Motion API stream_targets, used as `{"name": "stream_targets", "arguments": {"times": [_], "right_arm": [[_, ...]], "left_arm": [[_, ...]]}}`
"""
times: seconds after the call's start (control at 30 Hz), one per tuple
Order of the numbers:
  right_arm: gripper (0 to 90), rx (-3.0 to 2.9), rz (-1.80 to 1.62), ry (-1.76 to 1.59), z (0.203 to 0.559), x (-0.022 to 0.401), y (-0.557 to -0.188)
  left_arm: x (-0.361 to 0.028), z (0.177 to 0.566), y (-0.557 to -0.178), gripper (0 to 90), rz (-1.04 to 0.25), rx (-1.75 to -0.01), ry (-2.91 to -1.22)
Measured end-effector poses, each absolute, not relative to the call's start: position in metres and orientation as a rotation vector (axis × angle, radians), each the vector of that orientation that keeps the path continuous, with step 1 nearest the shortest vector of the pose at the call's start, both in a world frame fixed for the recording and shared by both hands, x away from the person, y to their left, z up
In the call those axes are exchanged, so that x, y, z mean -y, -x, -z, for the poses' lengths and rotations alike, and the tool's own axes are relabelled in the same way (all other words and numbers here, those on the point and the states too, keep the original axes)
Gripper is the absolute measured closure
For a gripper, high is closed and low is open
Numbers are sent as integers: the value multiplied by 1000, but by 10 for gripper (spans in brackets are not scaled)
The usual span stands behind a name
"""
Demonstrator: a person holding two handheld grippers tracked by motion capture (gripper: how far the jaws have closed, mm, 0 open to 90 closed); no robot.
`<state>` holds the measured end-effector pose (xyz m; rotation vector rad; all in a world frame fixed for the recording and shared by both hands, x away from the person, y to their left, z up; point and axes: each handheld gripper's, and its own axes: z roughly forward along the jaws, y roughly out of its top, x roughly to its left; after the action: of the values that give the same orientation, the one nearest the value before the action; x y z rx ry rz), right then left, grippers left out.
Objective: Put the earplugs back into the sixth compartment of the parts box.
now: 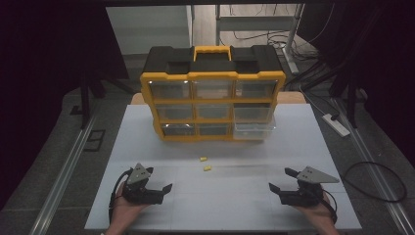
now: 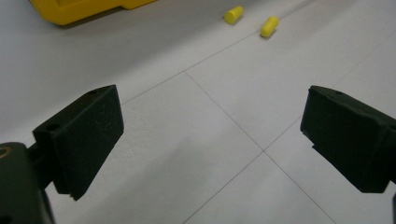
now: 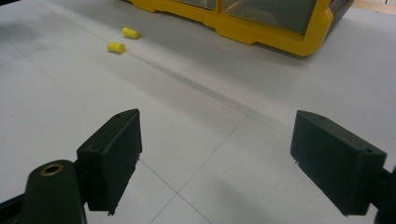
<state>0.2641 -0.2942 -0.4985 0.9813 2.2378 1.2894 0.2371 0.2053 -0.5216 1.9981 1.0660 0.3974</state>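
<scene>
Nearest the person, at the table's (image 1: 244,205) front edge, the left gripper (image 1: 157,186) and right gripper (image 1: 280,182) rest well apart, each with its black blocky jaws spread wide and nothing between them. Beyond them, on the smooth white tabletop with thin seam lines, two small yellow cylinders lie close together: the nearer cylinder (image 1: 207,168) and the farther cylinder (image 1: 202,158). Nothing stands between them and the grippers. Farthest back sits a yellow and black drawer cabinet (image 1: 213,93) with clear plastic drawers; its lower right drawer (image 1: 253,128) is pulled partly out.

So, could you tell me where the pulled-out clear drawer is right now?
In the high view, the clear drawer juts from the bottom-right slot of the yellow organizer, at the table's far side.
</scene>
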Motion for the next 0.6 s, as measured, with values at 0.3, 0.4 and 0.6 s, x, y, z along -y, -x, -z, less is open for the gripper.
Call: {"name": "stream_targets", "arguments": {"times": [0.3, 0.4, 0.6], "right_arm": [[175, -2252, -1277, -975, 501, 294, -265], [175, -2252, -1275, -976, 501, 293, -265], [177, -2249, -1272, -976, 501, 293, -265]], "left_arm": [[-206, 522, -237, 61, -395, -1066, -1997], [-206, 522, -236, 62, -392, -1068, -1997], [-206, 522, -236, 63, -391, -1067, -1999]]}}
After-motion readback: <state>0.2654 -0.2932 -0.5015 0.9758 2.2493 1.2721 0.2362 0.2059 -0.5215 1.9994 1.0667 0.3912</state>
